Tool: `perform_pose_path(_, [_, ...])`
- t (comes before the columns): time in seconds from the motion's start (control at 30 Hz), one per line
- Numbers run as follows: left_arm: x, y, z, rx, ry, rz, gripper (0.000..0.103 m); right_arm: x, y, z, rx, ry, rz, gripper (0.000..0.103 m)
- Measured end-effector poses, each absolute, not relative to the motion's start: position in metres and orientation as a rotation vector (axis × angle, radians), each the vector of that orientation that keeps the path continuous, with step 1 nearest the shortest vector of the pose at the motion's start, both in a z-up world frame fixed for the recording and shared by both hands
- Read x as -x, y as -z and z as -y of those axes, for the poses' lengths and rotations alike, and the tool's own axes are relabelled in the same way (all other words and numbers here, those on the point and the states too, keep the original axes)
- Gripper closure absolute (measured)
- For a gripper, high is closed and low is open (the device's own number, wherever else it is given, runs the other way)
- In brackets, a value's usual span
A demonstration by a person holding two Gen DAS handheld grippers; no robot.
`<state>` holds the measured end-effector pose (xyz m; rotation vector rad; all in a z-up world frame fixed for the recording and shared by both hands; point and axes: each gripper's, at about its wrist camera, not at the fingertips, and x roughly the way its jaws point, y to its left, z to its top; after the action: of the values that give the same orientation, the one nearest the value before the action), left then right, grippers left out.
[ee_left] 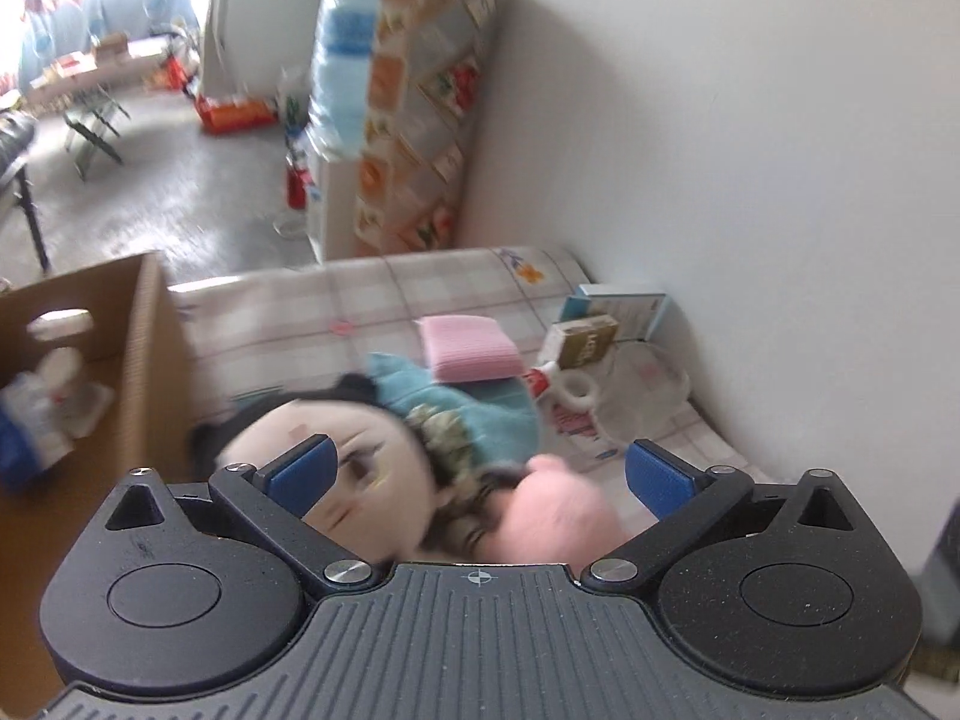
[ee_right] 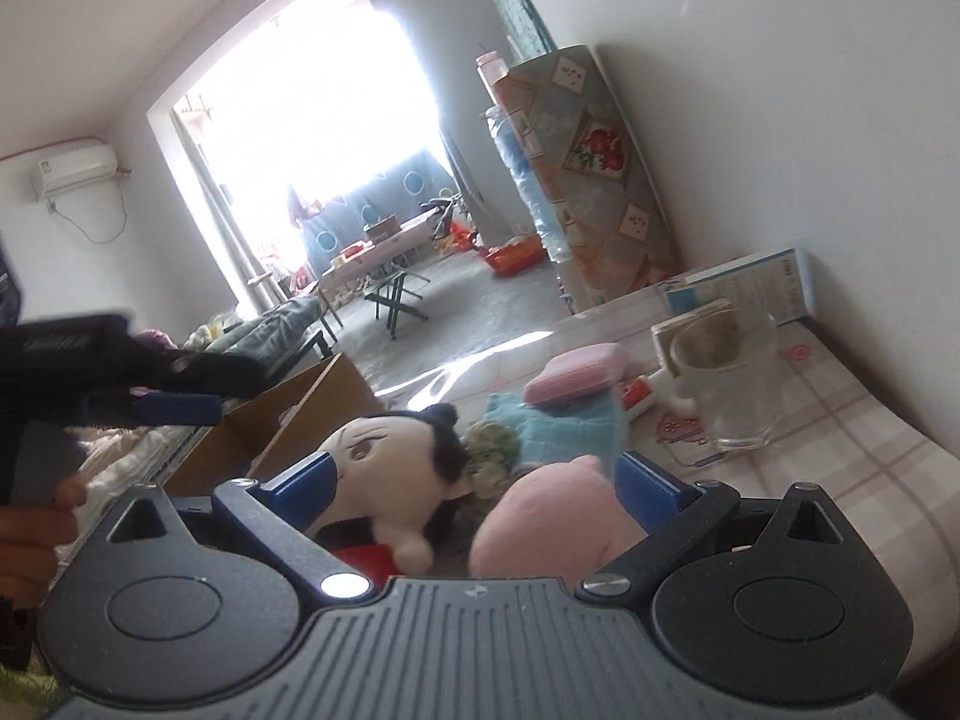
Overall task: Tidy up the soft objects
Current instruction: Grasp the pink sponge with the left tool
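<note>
A plush doll with a pale face and black hair [ee_left: 336, 450] [ee_right: 390, 450] lies on the checked tablecloth [ee_left: 300, 324]. A pink plush [ee_left: 558, 516] [ee_right: 540, 522] lies beside it, with a teal plush [ee_left: 480, 414] [ee_right: 558, 432] and a pink sponge [ee_left: 468, 342] [ee_right: 576, 378] behind. My left gripper [ee_left: 477, 474] is open just above the doll and the pink plush. It also shows in the right wrist view [ee_right: 174, 402], at the left above the box. My right gripper [ee_right: 480, 483] is open, low over the same toys.
An open cardboard box [ee_left: 138, 360] [ee_right: 288, 414] stands left of the toys, with a small white toy [ee_left: 66, 384] inside. A glass cup [ee_right: 732, 384] [ee_left: 642, 384], a toothpaste tube [ee_left: 558, 384] and small cartons [ee_left: 618, 312] stand by the wall on the right.
</note>
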<state>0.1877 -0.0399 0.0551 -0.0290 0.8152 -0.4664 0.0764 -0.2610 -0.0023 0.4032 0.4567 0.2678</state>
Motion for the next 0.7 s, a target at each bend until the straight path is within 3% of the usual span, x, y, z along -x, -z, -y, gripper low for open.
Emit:
perform_pose_path(0.37, [-0.353, 0.018, 0.131, 0.067, 0.358, -1.102, 0.002, -0.104, 0.011, 0.302, -0.349, -0.229, -0.384, 0.002])
perform_pose_path(0.7, [-0.411, 0.068, 0.161, 0.013, 0.298, -1.255, 0.005, -0.115, 0.027, 0.33, -0.345, -0.198, -0.394, 0.002])
